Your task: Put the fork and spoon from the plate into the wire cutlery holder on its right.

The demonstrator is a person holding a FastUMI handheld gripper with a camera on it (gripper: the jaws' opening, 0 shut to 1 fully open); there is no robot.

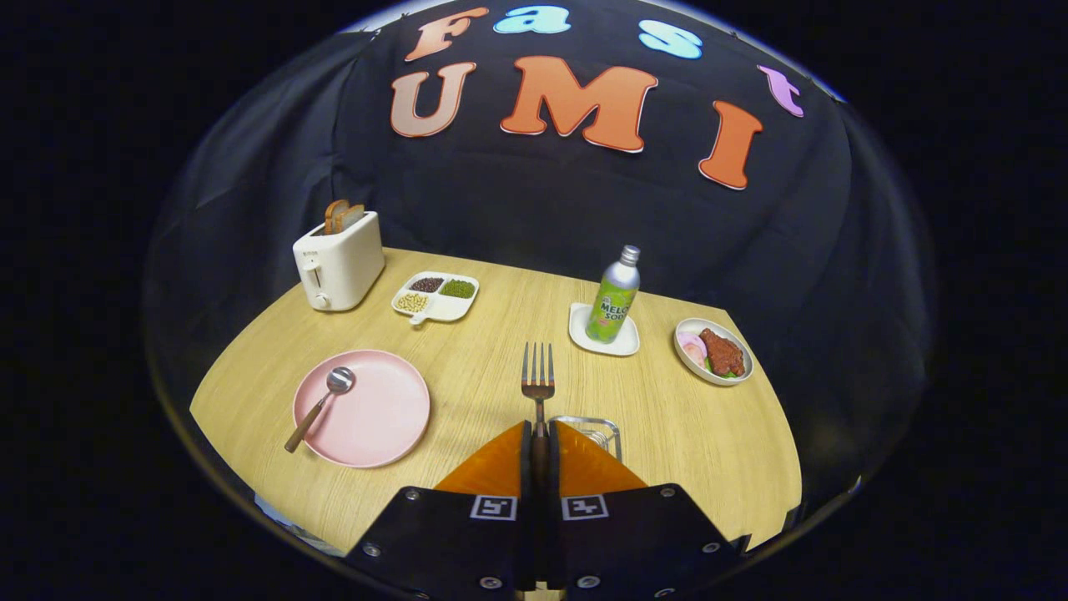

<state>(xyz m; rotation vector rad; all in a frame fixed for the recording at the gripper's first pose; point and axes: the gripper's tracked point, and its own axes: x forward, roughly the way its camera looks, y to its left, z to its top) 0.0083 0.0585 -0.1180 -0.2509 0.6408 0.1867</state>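
Note:
My gripper [540,427] is shut on the fork [538,376], pinching its handle between both fingers; the tines point forward and away, held above the table. The wire cutlery holder [596,430] sits just under and to the right of the fingertips, mostly hidden behind the right finger. To the left lies the pink plate [375,413] with the spoon [321,401] on its left side, bowl up on the plate, wooden handle hanging over the near rim.
A white toaster [338,263] with bread stands at the back left beside a divided dish [436,296] of beans. A soda bottle [615,296] on a white coaster and a bowl of food [713,351] stand to the right on the wooden table [467,359].

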